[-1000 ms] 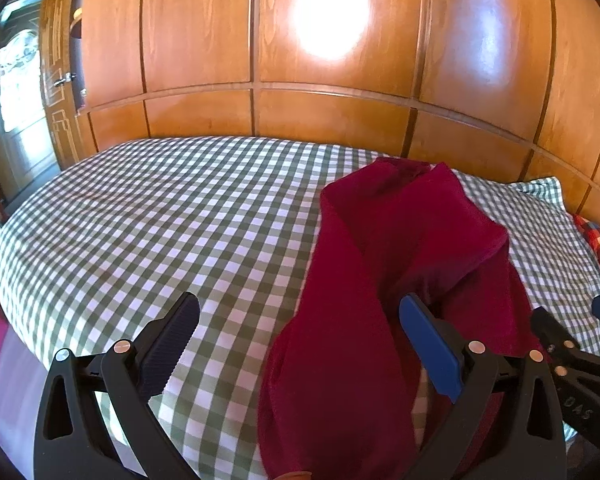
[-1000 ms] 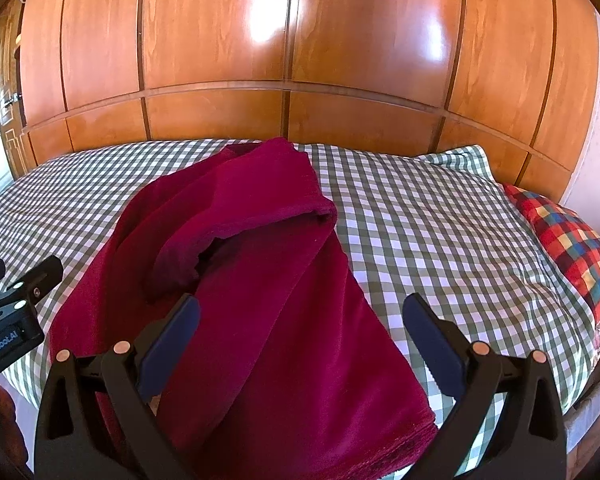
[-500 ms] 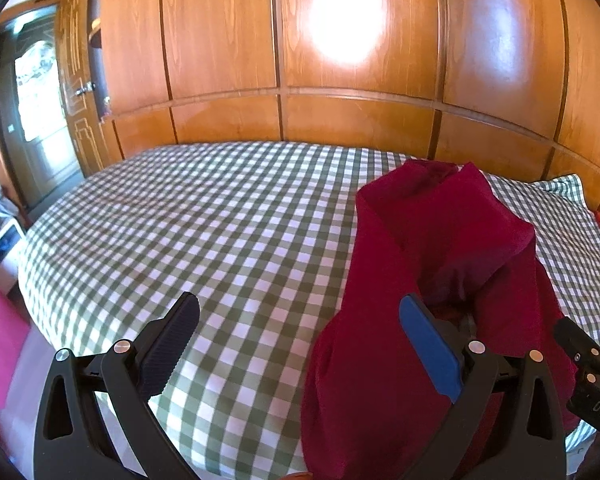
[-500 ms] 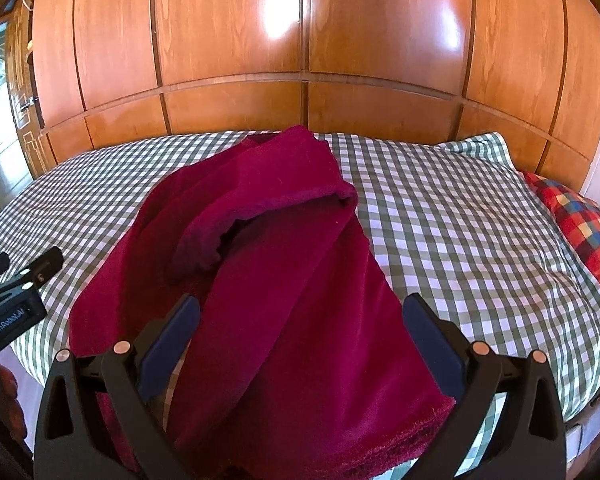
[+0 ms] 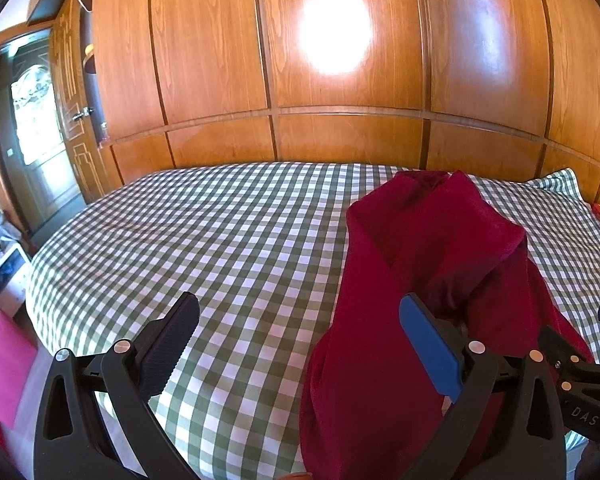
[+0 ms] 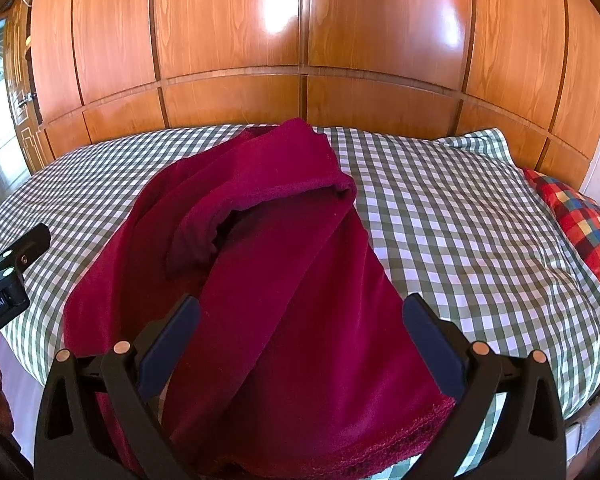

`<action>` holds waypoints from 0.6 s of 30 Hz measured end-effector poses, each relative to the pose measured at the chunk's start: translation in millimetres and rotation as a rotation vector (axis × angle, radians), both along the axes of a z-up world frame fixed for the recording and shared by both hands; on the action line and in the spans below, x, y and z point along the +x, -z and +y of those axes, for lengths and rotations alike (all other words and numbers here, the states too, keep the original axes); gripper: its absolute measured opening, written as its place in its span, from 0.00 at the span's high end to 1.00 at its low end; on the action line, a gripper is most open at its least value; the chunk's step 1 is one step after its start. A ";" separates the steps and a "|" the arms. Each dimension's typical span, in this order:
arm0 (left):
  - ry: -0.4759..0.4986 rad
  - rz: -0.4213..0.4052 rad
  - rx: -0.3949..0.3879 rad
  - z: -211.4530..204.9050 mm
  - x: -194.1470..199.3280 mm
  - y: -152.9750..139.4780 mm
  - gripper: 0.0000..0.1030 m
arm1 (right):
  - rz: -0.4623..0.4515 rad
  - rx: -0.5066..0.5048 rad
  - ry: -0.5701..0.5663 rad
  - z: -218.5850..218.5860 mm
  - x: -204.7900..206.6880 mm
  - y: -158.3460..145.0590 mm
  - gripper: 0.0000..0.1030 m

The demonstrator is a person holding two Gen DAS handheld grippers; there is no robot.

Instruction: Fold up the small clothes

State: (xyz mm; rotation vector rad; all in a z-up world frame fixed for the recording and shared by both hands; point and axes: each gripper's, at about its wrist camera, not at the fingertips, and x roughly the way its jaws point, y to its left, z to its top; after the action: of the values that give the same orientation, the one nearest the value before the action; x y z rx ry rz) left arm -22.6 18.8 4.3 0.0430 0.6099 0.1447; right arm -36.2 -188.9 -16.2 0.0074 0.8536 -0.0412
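A dark red fleece garment (image 6: 284, 264) lies crumpled and partly folded over itself on the green-and-white checked bed (image 6: 452, 224). In the left wrist view it (image 5: 428, 272) lies at the right. My left gripper (image 5: 300, 336) is open and empty, held above the bed's near edge, with its right finger over the garment's left side. My right gripper (image 6: 300, 336) is open and empty, held above the garment's near end. The left gripper's tip (image 6: 16, 252) shows at the far left of the right wrist view.
Wooden wardrobe panels (image 5: 340, 80) stand behind the bed. A red plaid pillow (image 6: 580, 216) lies at the bed's right end. A door (image 5: 36, 128) and clutter on the floor (image 5: 4, 260) are at the left. Checked sheet (image 5: 220, 240) lies bare left of the garment.
Both grippers have drawn back and risen from the bed, so the garment and bed look farther away. Both stay open. The garment has not moved.
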 end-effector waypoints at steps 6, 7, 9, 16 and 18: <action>0.001 0.007 0.001 -0.8 0.3 3.2 0.04 | 0.000 0.002 -0.004 0.1 -1.1 0.8 0.02; 0.002 0.009 0.001 -0.6 0.4 4.0 0.04 | 0.000 0.003 -0.006 0.2 -1.3 0.9 0.02; 0.000 0.013 0.002 0.2 1.0 5.3 0.04 | 0.000 0.005 -0.010 0.9 -1.2 0.8 0.02; -0.002 0.090 -0.029 17.2 8.4 24.7 0.04 | -0.010 0.122 -0.142 8.9 -4.0 -5.7 0.02; -0.012 0.119 -0.062 28.7 9.7 31.2 0.04 | 0.002 0.187 -0.232 16.6 -5.4 -7.4 0.02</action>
State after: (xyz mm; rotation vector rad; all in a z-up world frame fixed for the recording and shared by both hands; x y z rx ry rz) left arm -13.0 47.5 -26.8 -0.0126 0.7332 0.1357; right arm -41.6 -172.3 -8.8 0.0834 0.8534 0.2568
